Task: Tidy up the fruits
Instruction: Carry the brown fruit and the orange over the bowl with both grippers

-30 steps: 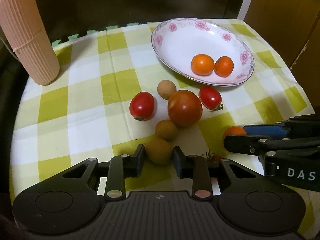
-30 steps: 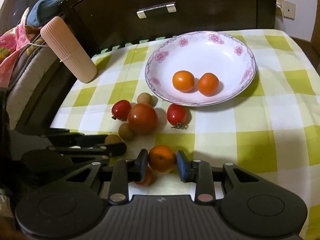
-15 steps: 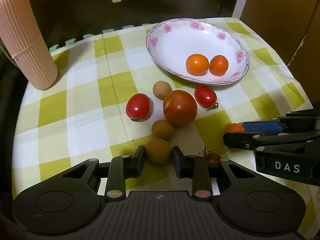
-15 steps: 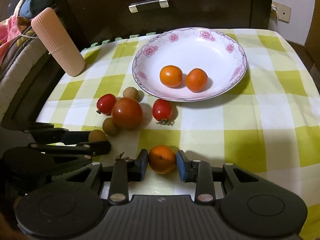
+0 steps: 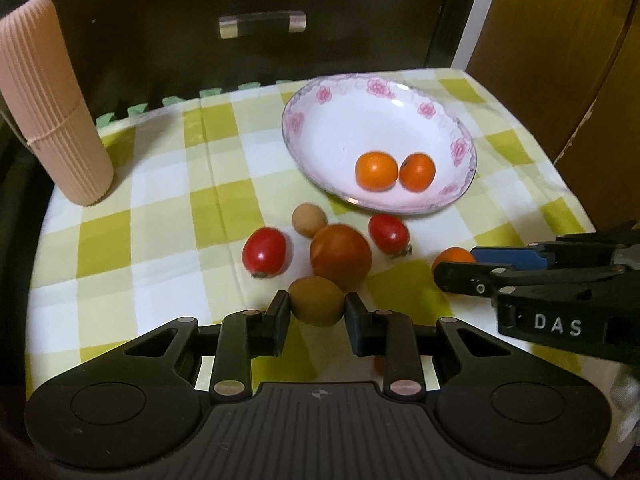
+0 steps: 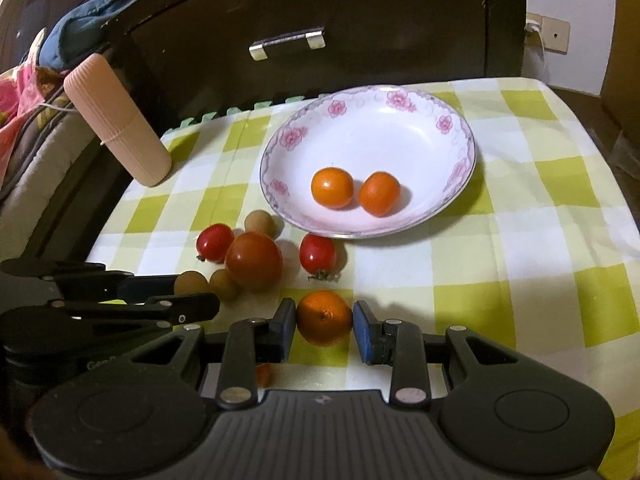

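A brown fruit (image 5: 317,301) is being gripped by the left gripper (image 5: 317,312), with both pads pressed on its sides, at 6 o'clock of the left wrist view. In the right wrist view an orange (image 6: 324,317) is being held the same way by the right gripper (image 6: 325,330); its blue pads are touching the peel on both sides. Both fruits are being kept low over the checked cloth (image 5: 160,220); whether they are touching it cannot be told.

A small red piece (image 6: 264,374) is being half hidden under the right gripper, at 7 o'clock of the orange. A second brown fruit (image 6: 224,285) is lying at 10 o'clock of the orange, against a big tomato (image 5: 341,257). A red cherry tomato (image 5: 265,252) is lying just beside the big tomato at 9 o'clock, another one (image 5: 389,234) at 2 o'clock, and a third brown fruit (image 5: 309,220) is touching it at 11 o'clock.

Farther away, two oranges (image 5: 394,170) are lying side by side, touching, in the flowered plate (image 5: 320,120). At 10 o'clock of the left wrist view a ribbed pink cylinder (image 5: 48,112) is standing at the cloth's edge. Behind all, a dark drawer with a metal handle (image 5: 262,24) is being seen.
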Action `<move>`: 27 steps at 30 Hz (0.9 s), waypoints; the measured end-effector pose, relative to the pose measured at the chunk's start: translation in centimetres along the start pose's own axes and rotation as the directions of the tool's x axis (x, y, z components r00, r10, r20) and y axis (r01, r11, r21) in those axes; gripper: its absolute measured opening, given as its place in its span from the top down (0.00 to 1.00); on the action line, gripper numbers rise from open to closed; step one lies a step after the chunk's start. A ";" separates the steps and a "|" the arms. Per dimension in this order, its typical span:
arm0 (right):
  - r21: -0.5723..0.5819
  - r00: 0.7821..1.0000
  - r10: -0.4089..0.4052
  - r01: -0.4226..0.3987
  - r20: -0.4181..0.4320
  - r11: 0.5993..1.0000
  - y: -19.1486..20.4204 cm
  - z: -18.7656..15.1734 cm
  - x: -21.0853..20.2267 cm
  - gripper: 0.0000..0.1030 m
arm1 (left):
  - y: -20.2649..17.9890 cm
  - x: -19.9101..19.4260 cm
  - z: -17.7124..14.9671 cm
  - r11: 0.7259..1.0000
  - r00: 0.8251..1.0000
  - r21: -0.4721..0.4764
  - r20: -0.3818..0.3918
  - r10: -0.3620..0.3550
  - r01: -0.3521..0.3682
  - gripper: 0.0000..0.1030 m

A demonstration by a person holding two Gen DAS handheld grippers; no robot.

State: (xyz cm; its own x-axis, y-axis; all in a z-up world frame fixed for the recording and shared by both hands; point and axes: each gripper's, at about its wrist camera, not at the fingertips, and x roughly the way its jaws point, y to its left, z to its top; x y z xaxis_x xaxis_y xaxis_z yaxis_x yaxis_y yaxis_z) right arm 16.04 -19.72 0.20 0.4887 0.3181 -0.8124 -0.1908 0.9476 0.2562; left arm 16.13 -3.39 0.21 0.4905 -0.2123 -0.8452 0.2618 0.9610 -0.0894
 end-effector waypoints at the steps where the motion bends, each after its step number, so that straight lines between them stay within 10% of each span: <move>1: 0.000 1.000 -0.001 0.001 0.006 1.000 0.0 0.1 -0.1 0.70 | 0.0 -0.1 0.2 1.000 1.000 -0.003 0.005 -0.002 0.002 0.64; 27: 0.057 0.996 -0.045 0.041 0.083 0.998 -2.1 3.6 0.5 0.70 | -1.9 1.1 5.6 1.000 0.997 -0.011 0.066 -0.028 0.029 0.64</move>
State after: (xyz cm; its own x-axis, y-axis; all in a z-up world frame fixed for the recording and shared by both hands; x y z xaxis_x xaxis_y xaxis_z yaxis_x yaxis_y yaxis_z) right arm 19.76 -21.47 1.16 0.5658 0.2761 -0.7770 -0.1219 0.9599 0.2523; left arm 20.82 -6.45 2.40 0.5366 -0.2503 -0.8058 0.2669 0.9563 -0.1193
